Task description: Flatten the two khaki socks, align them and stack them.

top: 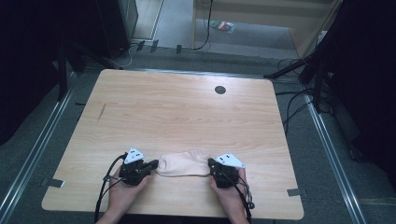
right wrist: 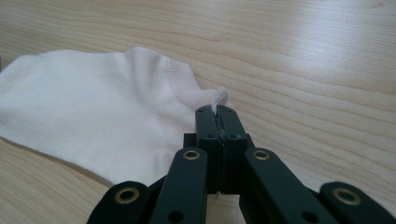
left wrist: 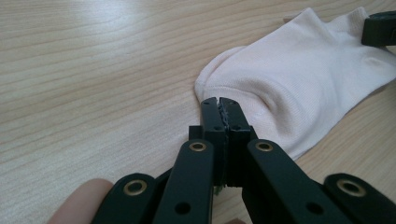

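- We find the left gripper (left wrist: 219,103) with its jaws pressed together at the toe end of the sock (left wrist: 299,88); the tips sit against the fabric edge, and we judge a thin fold is nipped there, though the left gripper view does not settle it.
- The right gripper (right wrist: 217,111) is clamped on the sock's cuff, a small peak of cloth pinched up between its tips.
- The sock (top: 183,163) lies flat between the two grippers (top: 150,165) (top: 213,164), touching both, lengthwise along the near edge of the table (top: 187,112), about midway between its near corners.
- Our judgement: both ends are reached and at least one secured; any lift, stretch or fold is not yet done.
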`<state>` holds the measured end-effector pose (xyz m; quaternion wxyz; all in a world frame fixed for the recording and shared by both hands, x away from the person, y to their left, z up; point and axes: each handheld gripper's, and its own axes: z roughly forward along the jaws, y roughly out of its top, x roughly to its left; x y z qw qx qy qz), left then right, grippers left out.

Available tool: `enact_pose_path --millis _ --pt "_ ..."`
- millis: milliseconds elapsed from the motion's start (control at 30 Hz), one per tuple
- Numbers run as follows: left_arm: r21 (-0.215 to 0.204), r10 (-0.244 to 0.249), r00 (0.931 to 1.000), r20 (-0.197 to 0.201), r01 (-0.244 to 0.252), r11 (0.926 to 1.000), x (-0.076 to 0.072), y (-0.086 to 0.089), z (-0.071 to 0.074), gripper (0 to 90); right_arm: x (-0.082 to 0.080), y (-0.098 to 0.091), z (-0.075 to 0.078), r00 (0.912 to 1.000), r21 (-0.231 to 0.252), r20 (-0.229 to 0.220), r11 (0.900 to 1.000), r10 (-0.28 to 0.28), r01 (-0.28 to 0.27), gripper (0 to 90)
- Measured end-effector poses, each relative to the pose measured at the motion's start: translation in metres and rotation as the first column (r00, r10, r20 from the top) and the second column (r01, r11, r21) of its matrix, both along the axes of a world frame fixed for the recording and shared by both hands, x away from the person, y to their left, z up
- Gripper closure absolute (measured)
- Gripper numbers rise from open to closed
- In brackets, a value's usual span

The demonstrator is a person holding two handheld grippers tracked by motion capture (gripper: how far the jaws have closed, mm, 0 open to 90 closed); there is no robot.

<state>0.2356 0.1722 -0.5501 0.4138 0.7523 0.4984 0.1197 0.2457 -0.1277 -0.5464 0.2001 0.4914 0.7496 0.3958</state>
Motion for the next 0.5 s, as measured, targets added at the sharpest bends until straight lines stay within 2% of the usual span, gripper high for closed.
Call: enact_pose_path --millis 100,233,500 --pt "-0.004 0.007 1.0 0.004 -0.007 1.0 0.002 0.0 -0.0003 90.0 0.004 0.0 -0.0025 1.0 -0.006 0.009 1.0 0.0 0.0 90.0" --pt "-0.018 0.011 0.9999 0.003 -0.011 0.9998 0.0027 0.0008 -0.0006 90.0 0.0059 -0.0018 -0.0043 1.0 0.01 0.007 1.0 0.0 0.0 89.5" --pt "-0.008 0.016 0.9999 0.001 -0.016 0.9998 0.0072 -0.0008 -0.0009 90.0 0.0074 -0.0032 -0.0046 1.0 0.003 0.005 1.0 -0.001 0.001 90.0"
